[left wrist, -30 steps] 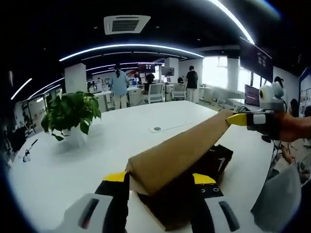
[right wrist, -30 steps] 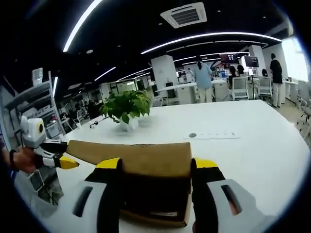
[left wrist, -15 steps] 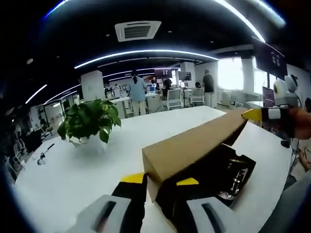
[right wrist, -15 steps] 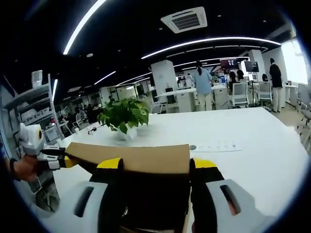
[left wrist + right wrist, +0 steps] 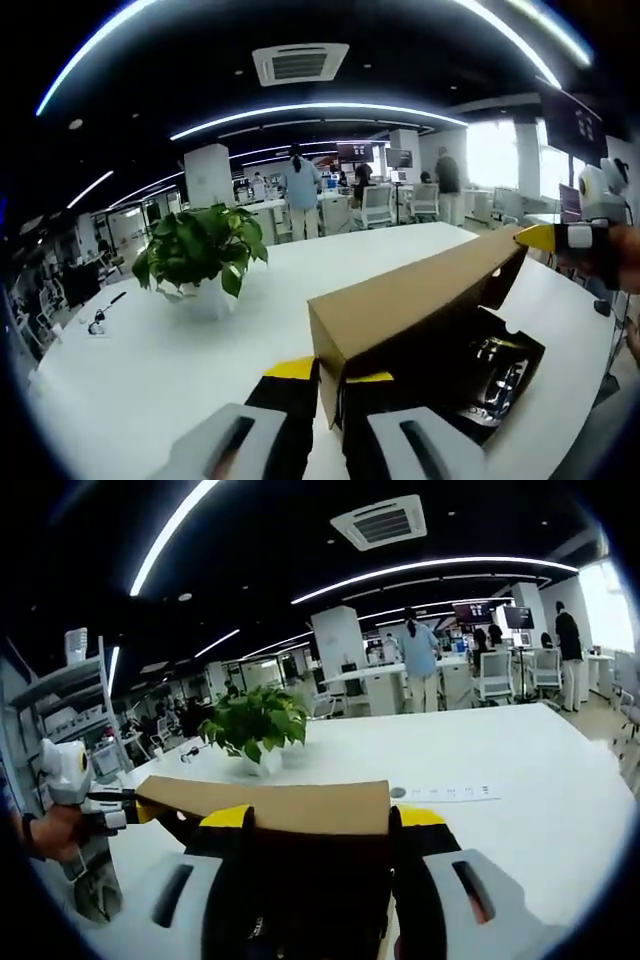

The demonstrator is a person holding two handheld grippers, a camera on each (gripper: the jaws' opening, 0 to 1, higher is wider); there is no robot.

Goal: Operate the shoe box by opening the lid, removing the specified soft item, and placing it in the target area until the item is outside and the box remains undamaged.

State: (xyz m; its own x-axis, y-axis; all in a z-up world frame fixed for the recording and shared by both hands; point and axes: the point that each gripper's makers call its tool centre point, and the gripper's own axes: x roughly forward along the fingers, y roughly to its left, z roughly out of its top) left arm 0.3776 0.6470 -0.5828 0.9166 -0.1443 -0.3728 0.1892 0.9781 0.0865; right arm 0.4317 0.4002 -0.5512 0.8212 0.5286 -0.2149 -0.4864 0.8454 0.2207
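A brown cardboard lid (image 5: 410,305) is raised at a slant over the open black shoe box (image 5: 505,385). Shiny dark contents (image 5: 492,362) lie inside the box; I cannot make out what they are. My left gripper (image 5: 330,375) is shut on the lid's near corner wall. At the lid's far end the right gripper (image 5: 560,240) touches it with a yellow fingertip. In the right gripper view the lid (image 5: 275,805) runs sideways across my right gripper (image 5: 320,825), whose jaws stand wide apart around the lid's end. The left gripper (image 5: 125,808) holds the lid's other end.
The box stands on a large white table (image 5: 150,370). A potted plant (image 5: 200,250) sits at its far left, a small dark object (image 5: 100,320) near the edge, and a flat socket plate (image 5: 440,793) further back. A shelf (image 5: 70,710) and several standing people are beyond.
My left jaws have closed from wide apart onto the lid's corner. The lid has risen and more of the box's inside shows. The right jaws keep their spread.
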